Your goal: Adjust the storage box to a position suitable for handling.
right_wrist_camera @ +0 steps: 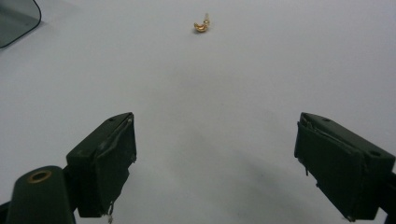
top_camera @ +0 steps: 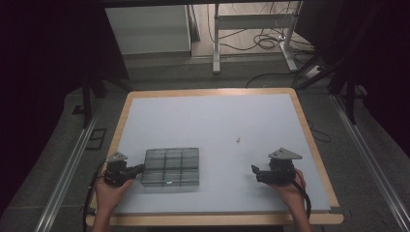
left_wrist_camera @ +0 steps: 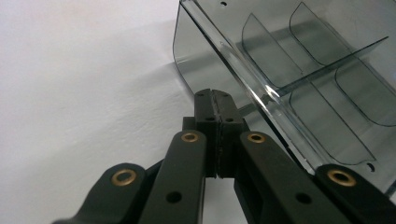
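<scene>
A clear smoky plastic box point(top_camera: 171, 166) divided into several compartments lies on the white mat at the front left. My left gripper point(top_camera: 141, 167) is shut, its tips against the box's left wall. Seen from the left gripper view, the closed left gripper point(left_wrist_camera: 215, 95) meets the box point(left_wrist_camera: 299, 60) just below its rim, with nothing visible between the pads. A tiny gold object point(top_camera: 238, 140) lies alone mid-mat. At the front right my right gripper point(top_camera: 255, 173) stands open, pointing left. In the right gripper view the gold object point(right_wrist_camera: 201, 25) lies well ahead of the right gripper point(right_wrist_camera: 215, 122).
The white mat point(top_camera: 212, 121) covers a wooden-edged table point(top_camera: 309, 130). A corner of the box point(right_wrist_camera: 14, 18) appears at the upper left of the right gripper view. Beyond the table stand a white cabinet point(top_camera: 150, 29) and desk legs with cables point(top_camera: 261, 41).
</scene>
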{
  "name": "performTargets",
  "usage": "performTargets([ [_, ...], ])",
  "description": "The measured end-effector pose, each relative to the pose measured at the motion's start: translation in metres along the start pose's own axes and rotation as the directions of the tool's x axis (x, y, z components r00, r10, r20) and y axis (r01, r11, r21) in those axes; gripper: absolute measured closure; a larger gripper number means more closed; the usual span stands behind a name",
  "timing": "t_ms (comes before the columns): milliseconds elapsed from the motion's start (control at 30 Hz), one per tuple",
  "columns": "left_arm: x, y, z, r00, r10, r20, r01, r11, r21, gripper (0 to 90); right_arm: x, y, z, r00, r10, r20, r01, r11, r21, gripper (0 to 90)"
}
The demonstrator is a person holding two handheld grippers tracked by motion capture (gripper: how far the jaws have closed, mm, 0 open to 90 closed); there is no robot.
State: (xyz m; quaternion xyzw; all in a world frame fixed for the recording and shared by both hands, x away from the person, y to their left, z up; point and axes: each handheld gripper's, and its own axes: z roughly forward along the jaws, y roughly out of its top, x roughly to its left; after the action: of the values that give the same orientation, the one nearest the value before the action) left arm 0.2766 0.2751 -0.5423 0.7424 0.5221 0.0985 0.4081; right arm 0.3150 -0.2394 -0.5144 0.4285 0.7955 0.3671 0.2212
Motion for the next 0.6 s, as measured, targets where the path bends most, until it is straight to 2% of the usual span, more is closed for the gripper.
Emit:
performTargets([
  [400, -0.009, 0.003, 0.009, 0.9998, 0.017, 0.009, -0.017, 0.9997, 0.018, 89.8, 0.001, 0.000, 0.001, 1.0000, -0.003, 0.003, 0.003, 1.000, 0.007, 12.0],
  [600, -0.015, 0.005, 0.012, 0.9992, 0.039, 0.012, -0.039, 0.9988, 0.031, 89.8, 0.001, -0.001, 0.002, 1.0000, -0.006, 0.003, 0.006, 1.000, 0.009, 12.0],
])
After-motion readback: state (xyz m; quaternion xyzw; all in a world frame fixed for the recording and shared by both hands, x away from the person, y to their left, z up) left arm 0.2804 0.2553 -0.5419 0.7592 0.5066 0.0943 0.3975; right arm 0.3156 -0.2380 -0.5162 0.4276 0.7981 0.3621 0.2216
